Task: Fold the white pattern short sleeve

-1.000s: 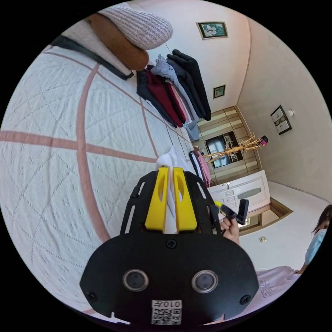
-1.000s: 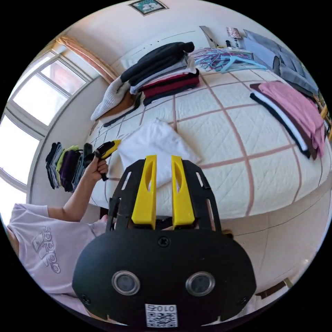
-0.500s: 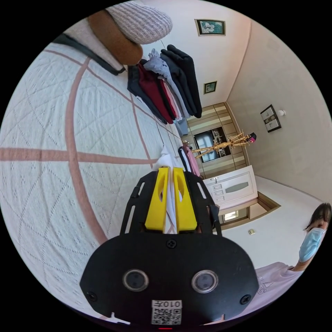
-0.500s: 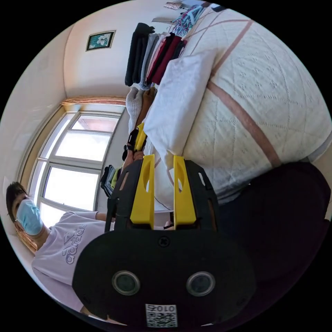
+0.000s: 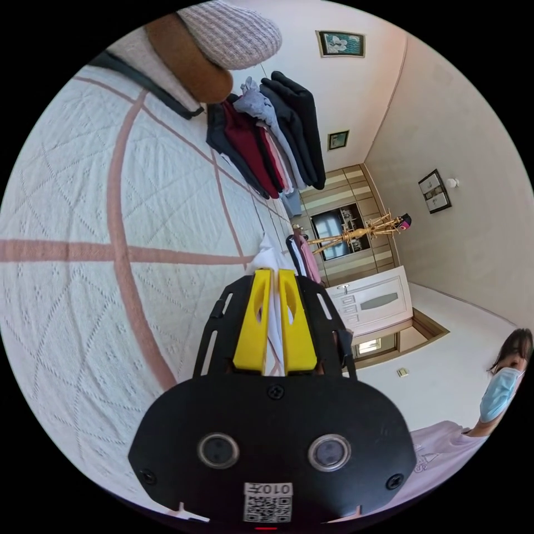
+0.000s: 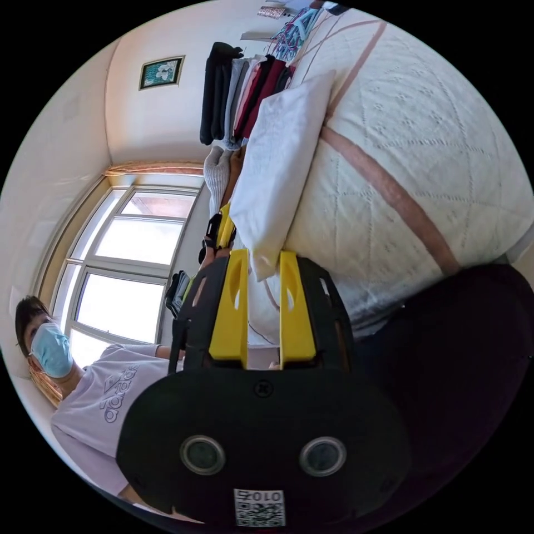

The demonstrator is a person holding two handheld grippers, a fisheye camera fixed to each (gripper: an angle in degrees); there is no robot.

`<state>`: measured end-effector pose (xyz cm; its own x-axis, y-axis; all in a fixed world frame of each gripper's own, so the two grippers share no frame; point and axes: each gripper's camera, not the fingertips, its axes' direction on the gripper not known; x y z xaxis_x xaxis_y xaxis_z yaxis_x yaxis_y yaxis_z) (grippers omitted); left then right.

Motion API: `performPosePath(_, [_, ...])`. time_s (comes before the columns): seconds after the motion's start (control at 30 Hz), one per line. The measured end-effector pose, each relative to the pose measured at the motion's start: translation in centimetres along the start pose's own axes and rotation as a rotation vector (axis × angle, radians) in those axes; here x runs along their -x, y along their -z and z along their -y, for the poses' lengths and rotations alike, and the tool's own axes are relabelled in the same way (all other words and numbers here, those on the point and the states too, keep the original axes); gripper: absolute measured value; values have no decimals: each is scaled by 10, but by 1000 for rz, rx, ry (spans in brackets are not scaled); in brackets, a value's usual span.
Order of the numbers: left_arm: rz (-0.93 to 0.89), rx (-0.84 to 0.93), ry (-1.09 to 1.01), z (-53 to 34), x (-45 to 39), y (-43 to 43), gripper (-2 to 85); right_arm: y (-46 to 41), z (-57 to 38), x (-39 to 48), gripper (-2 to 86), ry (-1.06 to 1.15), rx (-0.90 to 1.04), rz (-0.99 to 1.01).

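Observation:
The white short sleeve shirt [image 6: 278, 150] lies folded in a thick rectangle on the quilted bed [image 6: 423, 144]. One of its corners reaches between the tips of my right gripper [image 6: 262, 255], whose yellow jaws stand apart, open. In the right gripper view my left gripper [image 6: 224, 225] sits at the shirt's far edge. In the left gripper view my left gripper [image 5: 273, 271] is shut on the white shirt [image 5: 269, 253], with cloth squeezed between the near-touching jaws just above the bed [image 5: 83, 194].
A stack of folded dark, red and grey clothes [image 5: 267, 144] [image 6: 245, 89] stands further along the bed, beside a knit cushion [image 5: 228, 33]. Pink folded clothes [image 5: 307, 258] and hangers [image 6: 295, 25] lie beyond. A masked person [image 6: 94, 395] stands by the window [image 6: 122, 267].
The right gripper has rolled and come down to the shirt's near corner, which now lies between its jaws. The left gripper keeps its hold and has barely moved.

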<state>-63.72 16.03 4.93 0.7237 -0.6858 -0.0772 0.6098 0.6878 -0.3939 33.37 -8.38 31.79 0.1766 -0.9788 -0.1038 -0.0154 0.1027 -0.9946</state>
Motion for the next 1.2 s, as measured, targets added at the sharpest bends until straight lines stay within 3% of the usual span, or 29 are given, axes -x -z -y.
performPosePath(0.33, [18, -8, 13, 1, 10, -8, 32, 6, 20, 9, 55, 29, -25, -46])
performPosePath(0.77, [-48, 111, 97, -27, 16, -38, 89, 59, -5, 30, 54, 87, -51, 92])
performPosePath(1.03, [-79, 92, 121, -19, 16, -71, 71, 72, -17, 27, 54, 97, -31, 30])
performPosePath(1.2, [2, 131, 54, -19, 3, -88, 48, 78, -36, 5, 55, 47, -34, -12])
